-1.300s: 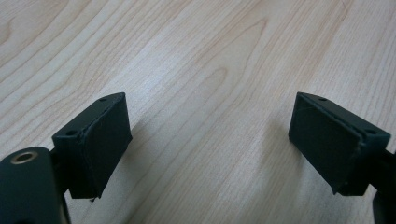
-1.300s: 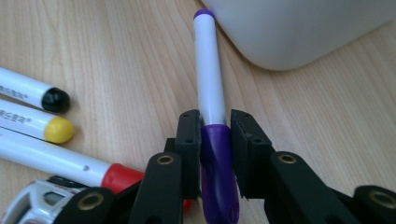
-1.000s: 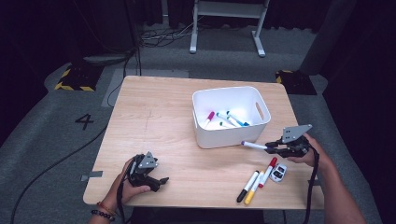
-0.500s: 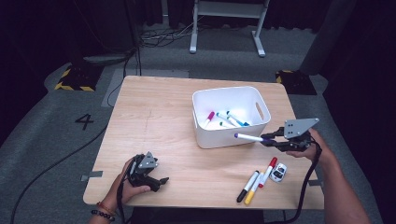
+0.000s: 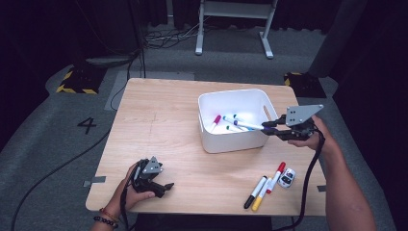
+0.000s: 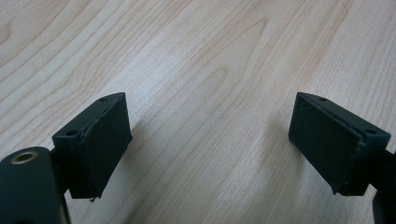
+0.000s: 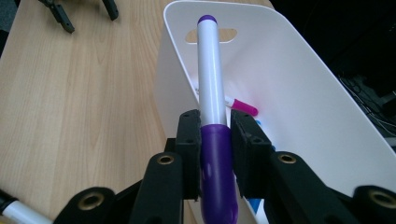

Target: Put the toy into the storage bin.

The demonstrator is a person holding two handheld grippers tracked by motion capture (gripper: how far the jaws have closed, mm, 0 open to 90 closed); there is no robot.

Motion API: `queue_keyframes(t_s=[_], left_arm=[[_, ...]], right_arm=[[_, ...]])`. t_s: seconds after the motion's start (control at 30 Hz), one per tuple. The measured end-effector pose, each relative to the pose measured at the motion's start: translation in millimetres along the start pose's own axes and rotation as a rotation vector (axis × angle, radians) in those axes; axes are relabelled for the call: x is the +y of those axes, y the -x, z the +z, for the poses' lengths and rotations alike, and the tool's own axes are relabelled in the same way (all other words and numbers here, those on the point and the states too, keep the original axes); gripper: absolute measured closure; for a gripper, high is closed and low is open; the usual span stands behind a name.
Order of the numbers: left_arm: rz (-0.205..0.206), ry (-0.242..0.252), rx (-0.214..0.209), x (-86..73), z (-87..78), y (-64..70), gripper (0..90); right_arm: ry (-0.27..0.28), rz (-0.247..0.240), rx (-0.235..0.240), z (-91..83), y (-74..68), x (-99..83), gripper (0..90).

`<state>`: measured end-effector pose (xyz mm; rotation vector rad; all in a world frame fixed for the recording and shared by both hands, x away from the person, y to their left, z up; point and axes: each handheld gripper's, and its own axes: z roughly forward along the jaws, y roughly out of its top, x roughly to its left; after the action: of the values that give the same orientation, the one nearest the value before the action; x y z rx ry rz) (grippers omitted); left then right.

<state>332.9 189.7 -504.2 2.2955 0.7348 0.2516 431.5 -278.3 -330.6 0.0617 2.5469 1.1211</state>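
A floor marking "4" (image 5: 87, 125) sits left of the table (image 5: 159, 120), where the right hand-held gripper (image 5: 270, 128) clamps a purple marker (image 5: 248, 125) over the white bin's (image 5: 231, 142) right rim at frame centre-right, while the left hand-held gripper (image 5: 166, 187) rests spread apart on bare wood lower left.

The left hand (image 5: 130, 185) comes in at the bottom left of the high view. It holds the left gripper (image 5: 161, 185) low, near the bottom edge. In the left gripper view its two black jaws stand wide apart. The right arm (image 5: 344, 192) comes up the right side of the frame. The right hand (image 5: 310, 137) holds the right gripper (image 5: 269, 129) raised, pointing left. In the right gripper view its jaws are squeezed close together.
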Motion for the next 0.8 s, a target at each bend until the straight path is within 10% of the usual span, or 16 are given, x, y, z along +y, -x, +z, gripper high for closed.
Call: queue_keyframes(t_s=[0.8], left_arm=[[0.001,0.000,0.002,0.0,-0.1,0.0,13.2]], right_arm=[[-0.115,0.052,0.041,66.4,46.2,27.5,74.2]])
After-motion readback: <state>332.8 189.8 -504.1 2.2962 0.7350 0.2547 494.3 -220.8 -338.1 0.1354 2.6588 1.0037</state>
